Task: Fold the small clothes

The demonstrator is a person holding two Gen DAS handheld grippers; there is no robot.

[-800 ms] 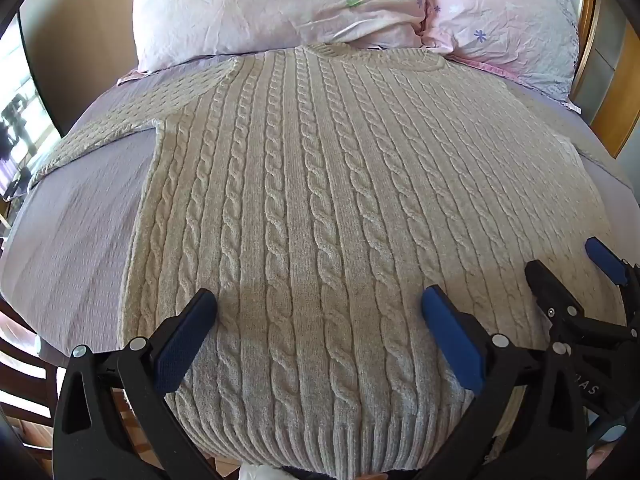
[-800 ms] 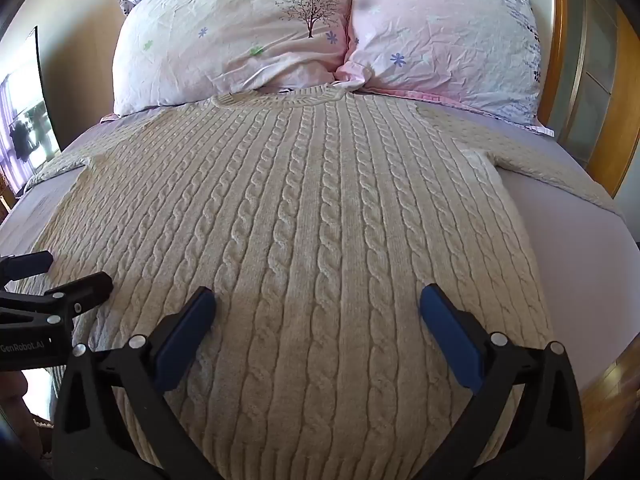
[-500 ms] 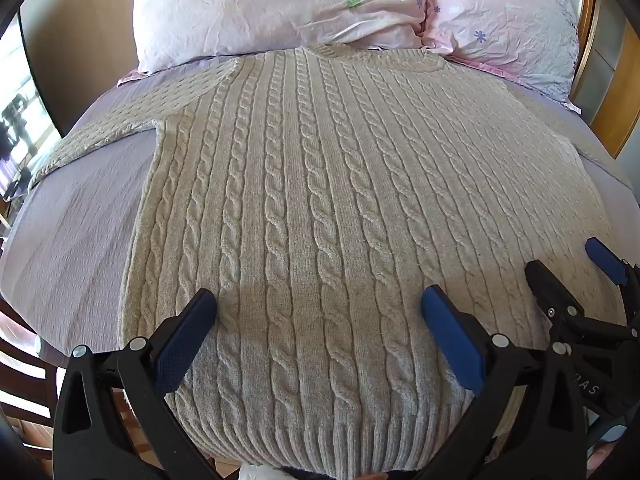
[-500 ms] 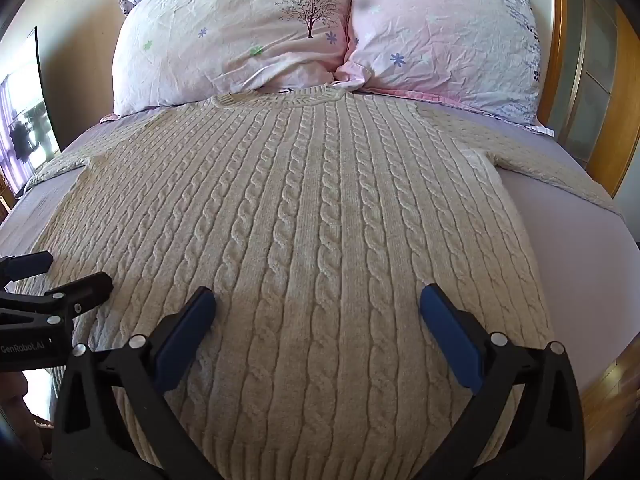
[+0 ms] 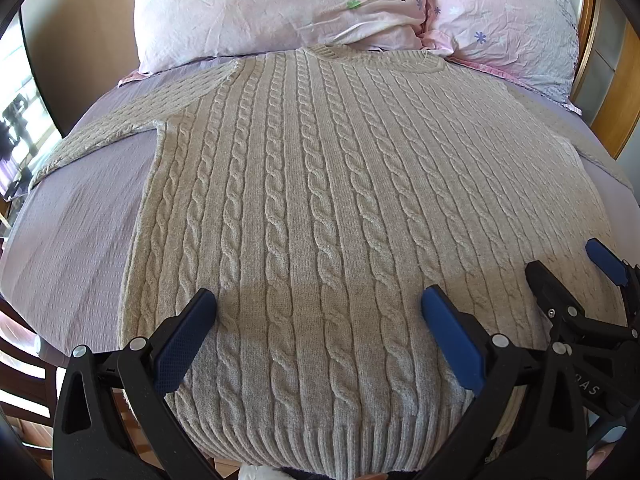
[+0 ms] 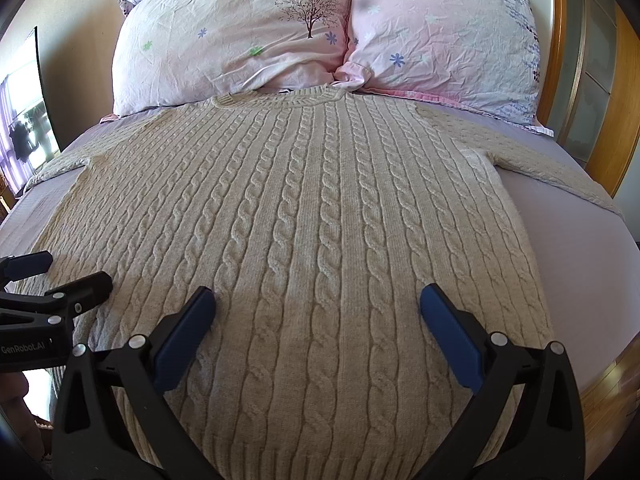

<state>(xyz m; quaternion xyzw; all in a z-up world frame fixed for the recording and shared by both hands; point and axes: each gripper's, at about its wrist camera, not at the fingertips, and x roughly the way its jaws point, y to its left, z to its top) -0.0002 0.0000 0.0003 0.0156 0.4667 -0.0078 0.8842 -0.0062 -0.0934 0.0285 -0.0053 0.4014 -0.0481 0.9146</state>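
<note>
- Nothing has shifted since the earlier frames; both my grippers hover where they were and the sweater lies as before.
- Writing: "GenRobot.AI" reads in white on the left gripper's black body, at the left edge of the right wrist view. In the left wrist view I see only "AS" on the right gripper's body, lower right.
- Cable-knit beige sweater [image 5: 320,208] lies flat on the lavender bedsheet [image 5: 80,232], filling the centre of both frames, collar toward the top, ribbed hem at the bottom, sleeves spread to either side.
- Two pink floral pillows [image 6: 240,32] sit across the top of the frame, just touching the collar; a wooden headboard [image 6: 612,120] runs down the right edge.
- Left gripper [image 5: 319,336] sits low centre above the hem, blue pads spread wide, holding nothing.
- Right gripper [image 6: 318,334] is likewise low centre, fingers apart, empty, side by side with the left.
</note>
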